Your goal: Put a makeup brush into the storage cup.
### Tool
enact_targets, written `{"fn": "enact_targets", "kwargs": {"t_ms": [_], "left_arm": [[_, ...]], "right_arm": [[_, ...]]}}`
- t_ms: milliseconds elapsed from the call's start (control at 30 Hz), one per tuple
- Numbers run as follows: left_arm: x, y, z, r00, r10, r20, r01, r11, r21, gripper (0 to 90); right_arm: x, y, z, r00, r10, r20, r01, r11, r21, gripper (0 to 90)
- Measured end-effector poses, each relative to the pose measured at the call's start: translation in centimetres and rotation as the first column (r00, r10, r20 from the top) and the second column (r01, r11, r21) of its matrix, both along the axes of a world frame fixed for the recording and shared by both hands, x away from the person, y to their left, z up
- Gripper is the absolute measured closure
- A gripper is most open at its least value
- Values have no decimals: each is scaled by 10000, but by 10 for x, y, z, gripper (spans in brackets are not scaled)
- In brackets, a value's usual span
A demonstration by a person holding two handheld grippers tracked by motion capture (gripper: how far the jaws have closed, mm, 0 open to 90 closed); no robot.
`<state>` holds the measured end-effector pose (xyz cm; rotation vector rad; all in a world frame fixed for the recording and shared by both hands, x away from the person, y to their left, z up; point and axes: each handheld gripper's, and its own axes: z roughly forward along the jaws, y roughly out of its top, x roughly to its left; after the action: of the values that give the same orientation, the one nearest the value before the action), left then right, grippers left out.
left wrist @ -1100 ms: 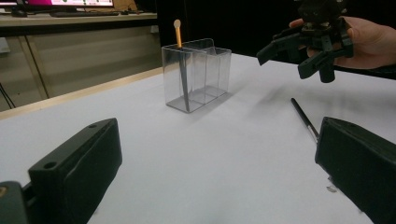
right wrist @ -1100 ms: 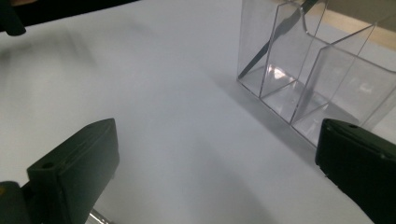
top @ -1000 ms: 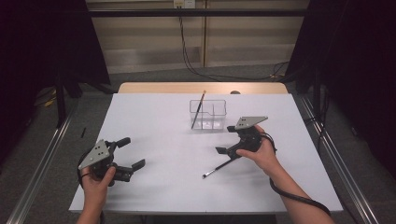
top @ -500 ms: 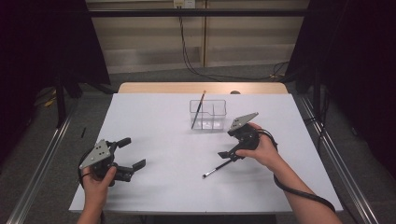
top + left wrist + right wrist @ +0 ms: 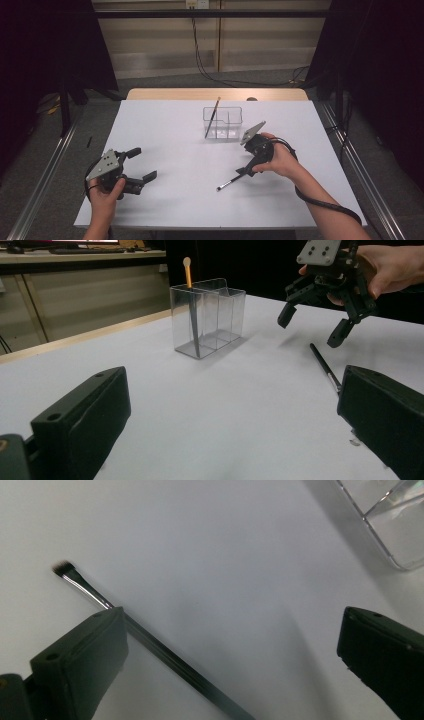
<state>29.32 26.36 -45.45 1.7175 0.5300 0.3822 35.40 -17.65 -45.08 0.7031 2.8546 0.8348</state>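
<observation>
Left gripper (image 5: 141,168) idles at 8 o'clock on the table (image 5: 165,125), jaws spread, empty. Clear organizer (image 5: 223,122) at 12 already holds one orange-handled brush (image 5: 212,118). Black brush (image 5: 232,181) lies flat near centre; right gripper (image 5: 315,320) hovers above it, released, pickup pending. The near jaw hides the brush's handle end.

Two brushes are counted: one black-handled brush (image 5: 232,180) lying flat on the table, and one orange-handled brush (image 5: 212,117) standing tilted in the holder. One clear holder (image 5: 223,123) is seen, divided into three compartments as far as can be told. Two grippers are held, the left gripper (image 5: 143,164) and the right gripper (image 5: 246,170), each with two black jaws set wide apart. One white table (image 5: 170,130) is counted, and two hands are seen at its near edge.
</observation>
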Motion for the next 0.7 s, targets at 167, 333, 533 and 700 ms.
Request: {"fn": "enact_targets", "kwargs": {"t_ms": [167,333,533,700], "left_arm": [[0,0,0,10000,6,-33,-6,10000,32,7],[1,0,0,10000,-10,-3,10,10000,47,7],[1,0,0,10000,2,-8,-2,10000,58,7],[1,0,0,10000,22,-1,-22,10000,49,7]], "right_arm": [[-1,4,-3,9998,141,-160,-148,9989,-448,0],[-3,8,-4,9987,339,-372,-361,9975,-601,0],[-6,13,-7,9966,617,-538,-660,9946,-806,8],[-7,14,-10,9950,675,-735,-742,9928,-936,20]]}}
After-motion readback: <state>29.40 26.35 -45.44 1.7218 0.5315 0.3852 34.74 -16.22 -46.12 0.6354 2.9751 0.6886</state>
